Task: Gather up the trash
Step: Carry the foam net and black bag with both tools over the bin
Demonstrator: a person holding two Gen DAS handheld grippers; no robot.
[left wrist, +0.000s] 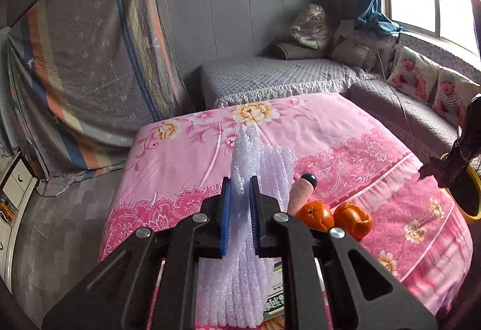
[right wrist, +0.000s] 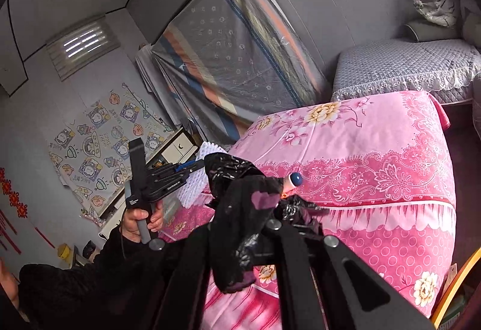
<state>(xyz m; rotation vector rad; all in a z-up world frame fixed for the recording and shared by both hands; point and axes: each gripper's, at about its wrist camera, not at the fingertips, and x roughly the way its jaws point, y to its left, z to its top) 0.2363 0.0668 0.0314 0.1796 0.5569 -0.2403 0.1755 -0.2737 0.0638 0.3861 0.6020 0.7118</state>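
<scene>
The left gripper (left wrist: 240,197) was clenched on a white, knobbly sheet of foam packing wrap (left wrist: 258,161), its blue-padded jaws pressing the folded sheet from both sides and holding it upright above a table draped in a pink floral cloth (left wrist: 345,131). Just right of the foam stood a beige bottle with a dark blue cap (left wrist: 302,190), beside a whole orange tangerine (left wrist: 317,214) and a piece of orange peel (left wrist: 354,217). The right gripper (right wrist: 270,224) gripped a crumpled black plastic bag (right wrist: 237,203), which draped over its fingers and hid the jaws. In the right wrist view, a hand (right wrist: 141,220) in a black sleeve held the left tool's handle.
</scene>
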